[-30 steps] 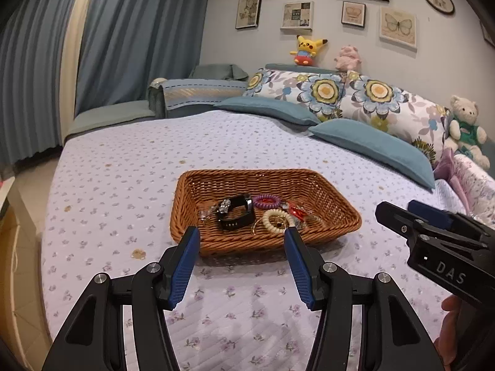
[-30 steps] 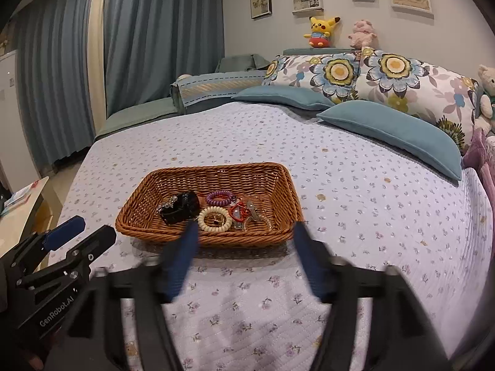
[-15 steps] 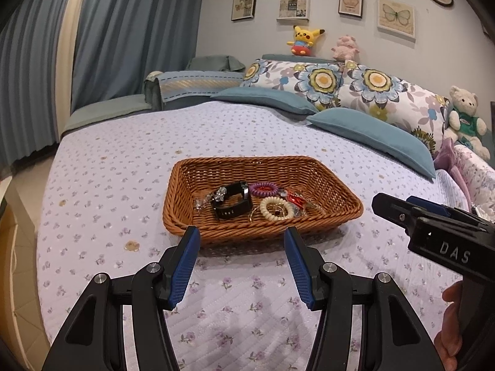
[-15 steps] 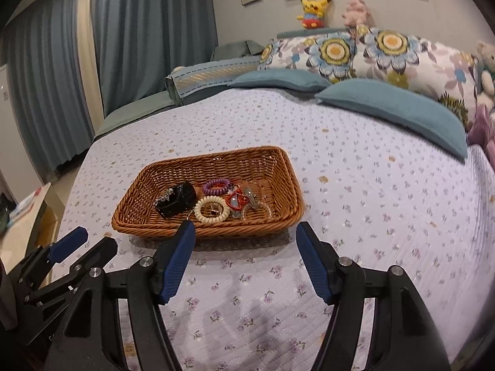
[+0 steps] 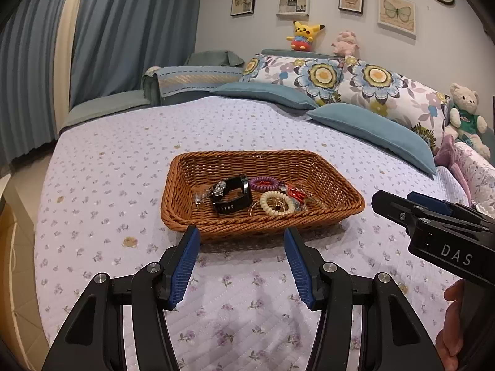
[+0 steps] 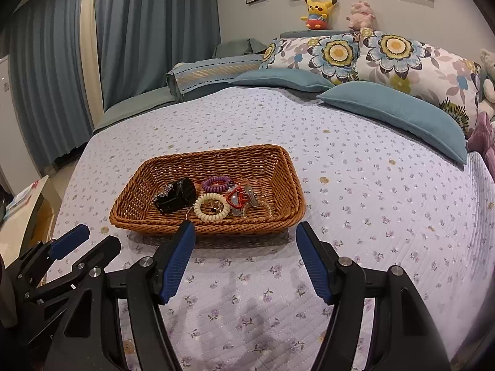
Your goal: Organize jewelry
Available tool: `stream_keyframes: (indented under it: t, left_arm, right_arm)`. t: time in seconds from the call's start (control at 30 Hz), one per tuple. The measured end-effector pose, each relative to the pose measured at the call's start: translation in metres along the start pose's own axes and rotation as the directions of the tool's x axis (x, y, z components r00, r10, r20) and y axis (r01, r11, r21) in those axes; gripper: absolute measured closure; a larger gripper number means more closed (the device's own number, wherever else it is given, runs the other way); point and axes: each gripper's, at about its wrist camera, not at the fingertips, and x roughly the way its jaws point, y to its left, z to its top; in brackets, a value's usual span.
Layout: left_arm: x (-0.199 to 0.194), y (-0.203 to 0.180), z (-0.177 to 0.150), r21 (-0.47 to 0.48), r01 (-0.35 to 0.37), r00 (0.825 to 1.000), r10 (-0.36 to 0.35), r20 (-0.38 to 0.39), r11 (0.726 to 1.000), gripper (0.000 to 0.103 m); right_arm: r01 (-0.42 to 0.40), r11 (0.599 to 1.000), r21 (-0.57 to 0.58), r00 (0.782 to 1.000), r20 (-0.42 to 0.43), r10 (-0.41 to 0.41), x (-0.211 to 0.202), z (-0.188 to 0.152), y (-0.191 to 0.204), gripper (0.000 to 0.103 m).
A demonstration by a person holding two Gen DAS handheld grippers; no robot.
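A brown wicker basket (image 5: 340,182) (image 6: 290,182) sits on the flowered bedspread. In it lie a black watch (image 5: 230,198) (image 6: 178,198), a purple coil hair tie (image 5: 263,183) (image 6: 217,183), a cream coil bracelet (image 5: 277,203) (image 6: 213,206), a red piece (image 5: 294,193) (image 6: 236,199) and clear crystal pieces (image 5: 205,193). My left gripper (image 5: 242,235) hovers open just in front of the basket's near rim, nothing between its blue pads. My right gripper (image 6: 245,228) is also open and empty, before the same rim, and shows as a black body (image 5: 433,232) at the right of the left wrist view.
Two blue pillows (image 5: 371,130) and floral cushions (image 5: 355,80) lie at the bed's far end, with a teddy bear (image 5: 465,114) at the right. Curtains (image 5: 123,31) hang at the left. A low table edge (image 6: 24,213) stands left of the bed. A hand (image 5: 448,324) holds the right gripper.
Both views have tilted down a little, so the basket sits slightly higher and nearer in frame. Both grippers' jaws stay as wide as before, and the jewelry has not moved.
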Motion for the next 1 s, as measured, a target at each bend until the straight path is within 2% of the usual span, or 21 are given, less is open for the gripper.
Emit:
stream_keyframes:
  t: [0.3, 1.0]
  left_arm:
    - [0.0019, 0.0034, -0.0005, -0.020, 0.005, 1.000, -0.005, -0.010, 1.000, 0.045]
    - [0.0006, -0.0016, -0.0015, 0.002, 0.004, 1.000, -0.004, -0.007, 1.000, 0.045]
  right_arm:
    - [0.006, 1.000, 0.005, 1.000, 0.003, -0.006, -0.0005, 0.0010, -0.0016, 0.033]
    - [0.014, 1.000, -0.003, 1.000, 0.010, -0.014, -0.0018, 0.0013, -0.0012, 0.033]
